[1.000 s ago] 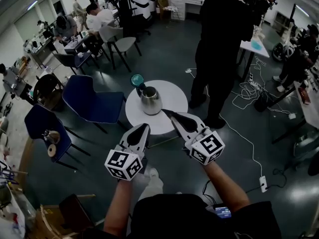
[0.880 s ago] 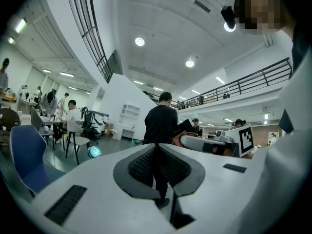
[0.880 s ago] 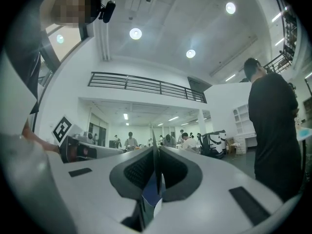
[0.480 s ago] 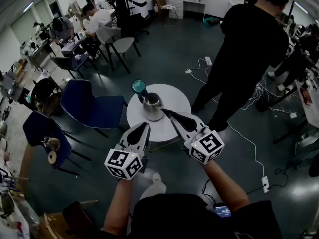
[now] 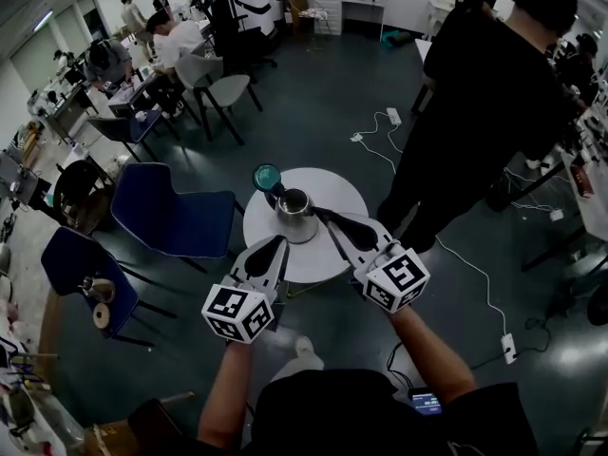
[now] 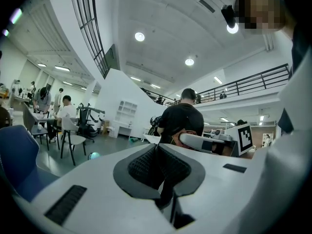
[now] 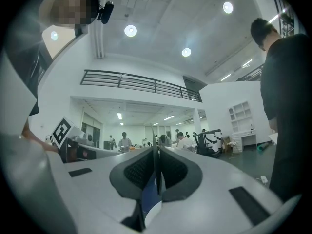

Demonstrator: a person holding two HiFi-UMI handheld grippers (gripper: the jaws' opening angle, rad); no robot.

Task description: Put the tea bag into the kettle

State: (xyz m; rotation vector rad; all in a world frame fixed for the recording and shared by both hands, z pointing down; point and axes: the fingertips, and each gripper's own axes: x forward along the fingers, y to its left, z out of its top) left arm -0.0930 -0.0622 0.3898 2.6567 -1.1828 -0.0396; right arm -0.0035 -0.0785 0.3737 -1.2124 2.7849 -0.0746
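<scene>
A steel kettle (image 5: 295, 217) stands open on a small round white table (image 5: 344, 194), with its teal lid (image 5: 267, 177) beside it at the back left. My left gripper (image 5: 276, 243) hovers short of the table's near edge, level, its pads pressed together with nothing between them (image 6: 157, 147). My right gripper (image 5: 320, 215) reaches over the table next to the kettle. Its jaws are shut on a thin flat thing seen edge-on, apparently the tea bag (image 7: 156, 135), blue and white below the pads.
Two blue chairs (image 5: 171, 209) (image 5: 71, 255) stand left of the table. A person in black (image 5: 484, 112) stands close behind it on the right. White cables (image 5: 467, 278) trail across the dark floor. Desks with seated people fill the back left.
The table and kettle have come slightly closer to both grippers as I walk up. The person in black has stepped rightward. Both grippers keep their pose and stay shut.
</scene>
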